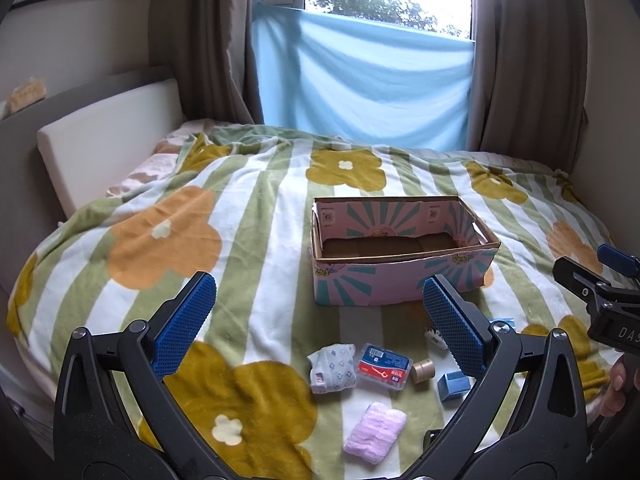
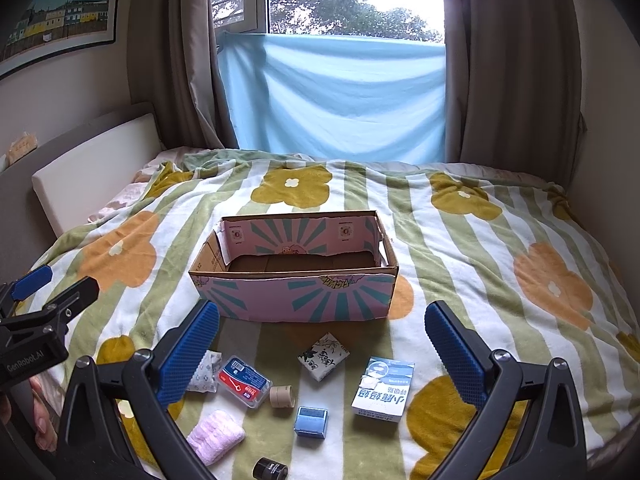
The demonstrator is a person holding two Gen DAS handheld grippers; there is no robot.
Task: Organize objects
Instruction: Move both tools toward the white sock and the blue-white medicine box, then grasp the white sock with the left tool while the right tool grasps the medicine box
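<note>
An open pink and teal cardboard box (image 1: 404, 280) (image 2: 296, 294) stands empty on the bed. In front of it lie small items: a patterned pouch (image 1: 334, 368) (image 2: 204, 374), a red and blue clear case (image 1: 384, 366) (image 2: 244, 380), a tan tape roll (image 1: 423, 371) (image 2: 282, 396), a small blue box (image 1: 452, 386) (image 2: 311, 422), a pink towel (image 1: 374, 432) (image 2: 216, 436), a floral tissue pack (image 2: 323, 356), a white and blue carton (image 2: 383, 388) and a black cap (image 2: 270, 470). My left gripper (image 1: 320, 324) and right gripper (image 2: 322, 344) hover open above them, holding nothing.
A green-striped flower blanket (image 1: 248, 216) (image 2: 460, 240) covers the bed. A white headboard cushion (image 1: 108, 140) lines the left side. Brown curtains and a blue cloth (image 2: 336, 96) hang under the window behind. A person's hand (image 1: 616, 388) holds the other tool's handle.
</note>
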